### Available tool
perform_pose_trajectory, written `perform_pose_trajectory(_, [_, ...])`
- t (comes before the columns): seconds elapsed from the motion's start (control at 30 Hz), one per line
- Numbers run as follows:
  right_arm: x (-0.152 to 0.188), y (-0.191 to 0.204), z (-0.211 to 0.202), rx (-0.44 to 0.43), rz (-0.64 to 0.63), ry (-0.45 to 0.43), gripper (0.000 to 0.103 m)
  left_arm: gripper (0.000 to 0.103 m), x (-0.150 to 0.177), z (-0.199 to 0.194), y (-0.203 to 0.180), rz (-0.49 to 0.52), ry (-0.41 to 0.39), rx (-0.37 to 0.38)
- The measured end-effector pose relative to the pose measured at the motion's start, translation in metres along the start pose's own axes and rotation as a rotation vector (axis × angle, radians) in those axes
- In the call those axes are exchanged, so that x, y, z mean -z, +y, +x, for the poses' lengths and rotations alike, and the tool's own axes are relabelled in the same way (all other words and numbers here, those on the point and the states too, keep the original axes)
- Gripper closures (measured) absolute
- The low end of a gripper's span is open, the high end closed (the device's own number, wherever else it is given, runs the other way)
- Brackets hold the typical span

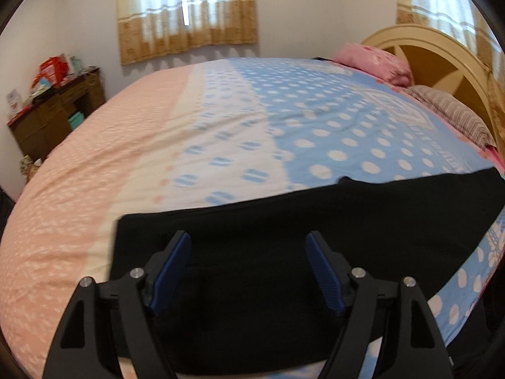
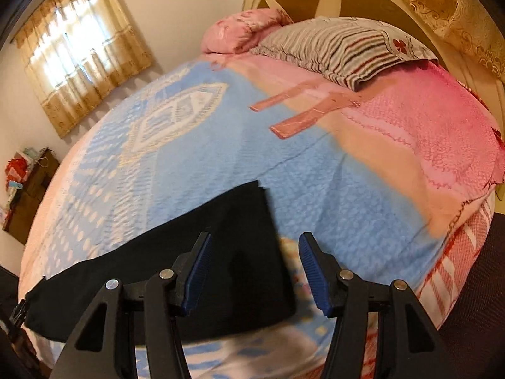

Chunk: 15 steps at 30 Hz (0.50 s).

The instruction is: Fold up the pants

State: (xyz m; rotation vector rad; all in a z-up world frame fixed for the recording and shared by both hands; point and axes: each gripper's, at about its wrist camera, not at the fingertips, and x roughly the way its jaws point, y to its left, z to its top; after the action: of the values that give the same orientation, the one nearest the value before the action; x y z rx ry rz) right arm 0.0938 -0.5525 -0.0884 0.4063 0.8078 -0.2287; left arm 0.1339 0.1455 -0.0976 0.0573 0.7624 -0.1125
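Left wrist view: my left gripper (image 1: pixel 248 240) sits at the bottom centre of the frame, jaws wide apart, nothing between the blue pads (image 1: pixel 172 271). The pants (image 1: pixel 284 252), black, lie flat on the bed (image 1: pixel 221 132) as a long band running from lower left to the right edge of the frame. The gripper is over the band's left end; I cannot tell whether the fingertips touch the cloth.

Right wrist view: my right gripper (image 2: pixel 255 241) is at the bottom centre, jaws also spread, holding nothing. The pants (image 2: pixel 176 252) fill the lower left of this frame, with one end squared off near the centre. The left finger overlaps the black cloth; the right finger is over bare bedspread just beside the pants' edge. Contact is not resolvable.

Surroundings, left view: bedspread is pink at left, white in the middle, blue with white dots at right. A pink pillow (image 1: pixel 375 60) and a striped pillow (image 1: pixel 451 117) lie at upper right against the headboard (image 1: pixel 442 50). Curtain (image 1: pixel 186 12) at top centre. A brown cabinet (image 1: pixel 53 113) with clutter on it stands at the left edge.

Image is slightly blurred in both views.
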Motion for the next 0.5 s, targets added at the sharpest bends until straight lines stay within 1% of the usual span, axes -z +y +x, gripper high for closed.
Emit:
perform_pose_trajectory(0.03, [0.000,-0.002,0.003,-0.014,0.007,0.009,0.049,0.025,-0.001,0.002,-0.007,0.007,0.005,0.012])
perform_pose_trajectory(0.1, [0.000,-0.006,0.008,-0.057,0.017,0.020,0.052,0.025,-0.001,0.005,-0.017,0.023,0.011,0.032])
perform_pose_trajectory(0.13, [-0.001,-0.008,0.009,-0.077,0.020,0.024,0.058,0.024,-0.001,0.008,-0.022,0.034,0.019,0.035])
perform_pose_trajectory(0.17, [0.000,-0.007,0.011,-0.110,0.028,0.038,0.061,0.024,-0.001,0.012,-0.026,0.042,0.027,0.034])
perform_pose_trajectory(0.2, [0.001,-0.005,0.014,-0.130,0.027,0.050,0.061,0.024,0.000,0.018,-0.030,0.050,0.041,0.031])
perform_pose_trajectory(0.3, [0.005,0.005,0.019,-0.113,-0.031,0.056,0.061,0.024,0.003,0.035,-0.036,0.045,0.093,0.018])
perform_pose_trajectory(0.33, [0.005,0.005,0.021,-0.116,-0.024,0.056,0.064,0.024,0.004,0.038,-0.037,0.040,0.101,0.018])
perform_pose_trajectory(0.37, [0.005,0.003,0.023,-0.119,-0.007,0.058,0.076,0.022,0.005,0.040,-0.038,0.035,0.105,0.017])
perform_pose_trajectory(0.4, [0.004,0.000,0.024,-0.106,0.002,0.060,0.085,0.021,0.006,0.041,-0.039,0.029,0.102,0.014])
perform_pose_trajectory(0.43, [0.003,-0.001,0.024,-0.112,0.015,0.063,0.087,0.019,0.007,0.040,-0.039,0.024,0.099,0.013])
perform_pose_trajectory(0.5, [0.002,-0.002,0.022,-0.127,0.028,0.063,0.088,0.017,0.007,0.039,-0.040,0.015,0.098,0.016])
